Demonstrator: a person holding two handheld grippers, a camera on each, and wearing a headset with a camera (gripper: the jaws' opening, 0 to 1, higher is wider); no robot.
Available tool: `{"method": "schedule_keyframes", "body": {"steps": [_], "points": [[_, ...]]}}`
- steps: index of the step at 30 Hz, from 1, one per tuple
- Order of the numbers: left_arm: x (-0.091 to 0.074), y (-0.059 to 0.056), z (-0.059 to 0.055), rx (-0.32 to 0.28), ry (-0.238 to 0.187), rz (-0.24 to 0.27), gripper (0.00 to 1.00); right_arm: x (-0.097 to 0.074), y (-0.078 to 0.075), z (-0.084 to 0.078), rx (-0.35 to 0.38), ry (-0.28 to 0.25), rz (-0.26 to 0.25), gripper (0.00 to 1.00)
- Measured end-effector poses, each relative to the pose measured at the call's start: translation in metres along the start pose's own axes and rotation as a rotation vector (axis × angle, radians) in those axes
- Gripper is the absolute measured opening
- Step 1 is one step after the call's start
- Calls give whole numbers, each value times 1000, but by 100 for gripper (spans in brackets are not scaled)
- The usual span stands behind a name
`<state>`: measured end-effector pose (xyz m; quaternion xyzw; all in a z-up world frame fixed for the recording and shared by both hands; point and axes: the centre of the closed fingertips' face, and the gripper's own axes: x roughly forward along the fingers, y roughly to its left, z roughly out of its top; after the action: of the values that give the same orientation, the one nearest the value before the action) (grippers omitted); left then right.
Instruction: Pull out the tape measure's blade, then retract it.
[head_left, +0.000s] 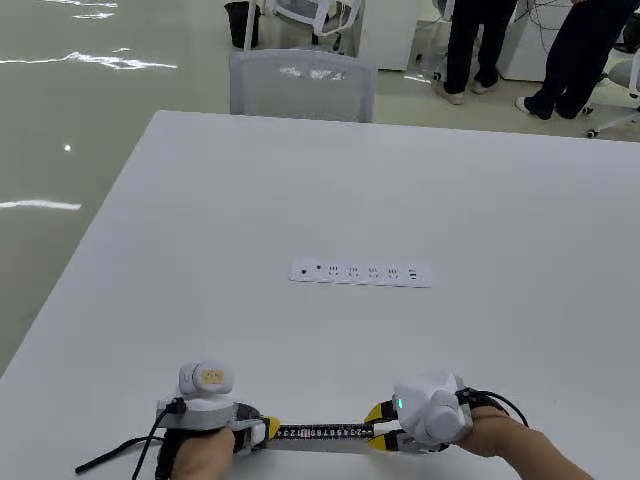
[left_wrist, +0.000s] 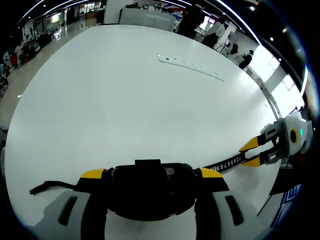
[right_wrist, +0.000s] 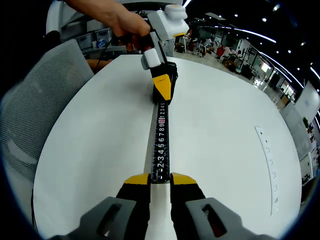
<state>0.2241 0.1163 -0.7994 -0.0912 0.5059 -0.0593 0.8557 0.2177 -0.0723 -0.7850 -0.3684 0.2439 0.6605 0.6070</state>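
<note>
A black tape measure case (left_wrist: 147, 192) is clamped between the yellow-tipped jaws of my left gripper (left_wrist: 150, 175), near the white table's front edge (head_left: 268, 430). From it the blade (head_left: 322, 433) runs flat along the table to the right, numbers facing up (right_wrist: 161, 145). My right gripper (right_wrist: 160, 178) is shut on the blade's end, low in the head view (head_left: 378, 425). In the left gripper view the blade (left_wrist: 225, 164) reaches the right gripper (left_wrist: 252, 152). The right gripper view shows the left gripper (right_wrist: 163, 90) with the case (right_wrist: 170, 75) at the blade's far end.
A white power strip (head_left: 360, 272) is set flat in the middle of the table (head_left: 400, 180). A grey mesh chair (head_left: 300, 85) stands at the far edge, another (right_wrist: 45, 100) at the near side. People (head_left: 480, 40) stand beyond. A black cable (head_left: 110, 455) trails from the left gripper.
</note>
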Motion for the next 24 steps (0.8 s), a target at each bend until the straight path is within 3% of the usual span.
{"method": "schedule_keyframes", "body": {"steps": [9, 24], "points": [[3, 0, 2, 6, 2, -5, 68, -1, 0, 3, 5, -10, 1, 14], [-6, -4, 0, 9, 1, -13, 67, 1, 0, 5, 2, -9, 3, 14]]}}
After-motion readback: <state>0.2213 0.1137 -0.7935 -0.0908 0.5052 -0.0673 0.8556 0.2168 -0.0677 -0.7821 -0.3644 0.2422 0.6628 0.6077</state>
